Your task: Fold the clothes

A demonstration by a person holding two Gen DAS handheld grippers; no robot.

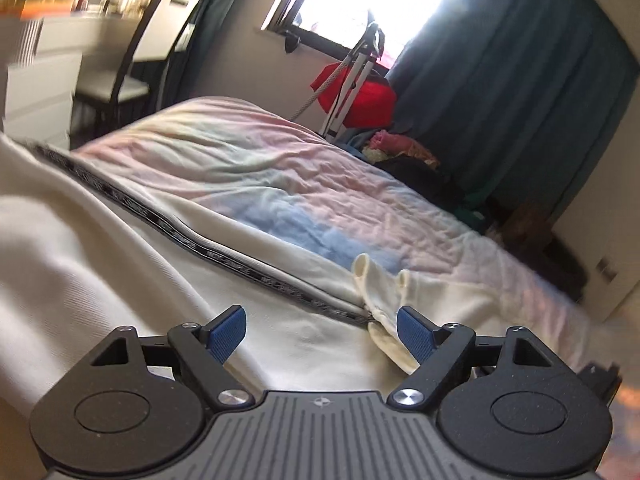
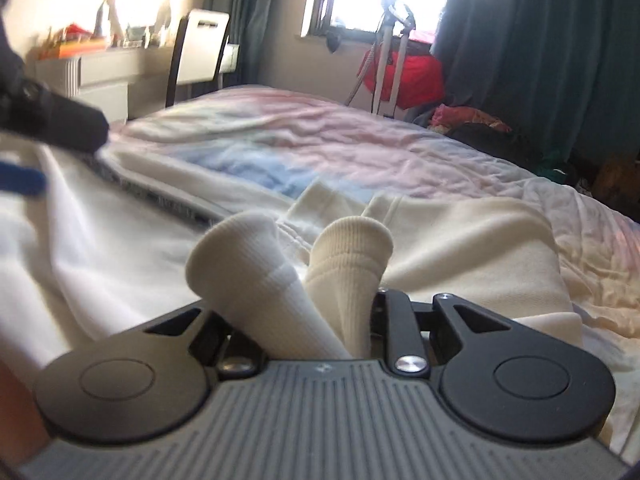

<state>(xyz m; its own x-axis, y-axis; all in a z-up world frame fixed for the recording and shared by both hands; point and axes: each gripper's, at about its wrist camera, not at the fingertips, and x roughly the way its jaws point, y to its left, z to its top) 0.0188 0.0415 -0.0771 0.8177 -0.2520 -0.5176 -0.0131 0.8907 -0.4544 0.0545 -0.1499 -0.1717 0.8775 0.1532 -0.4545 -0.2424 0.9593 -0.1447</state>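
A cream garment point(image 1: 120, 260) with a black printed stripe point(image 1: 180, 236) down its side lies spread on the bed. My left gripper point(image 1: 320, 314) hovers just over it, open, with only flat cloth under its blue pads. Its right finger sits beside the garment's ribbed cuffs point(image 1: 384, 280). In the right wrist view my right gripper point(image 2: 308, 296) is shut on those two ribbed cuffs point(image 2: 352, 252), which stick up between the fingers and hide the pads. One blue pad point(image 2: 20, 178) of the left gripper shows blurred at the far left.
A pastel pink and blue quilt point(image 1: 280, 168) covers the bed beyond the garment. A white chair point(image 1: 160, 40) and white drawers point(image 1: 40, 80) stand at the far left. A red cloth on a stand point(image 1: 360, 92) and a pile of clothes point(image 1: 400, 152) lie by dark curtains.
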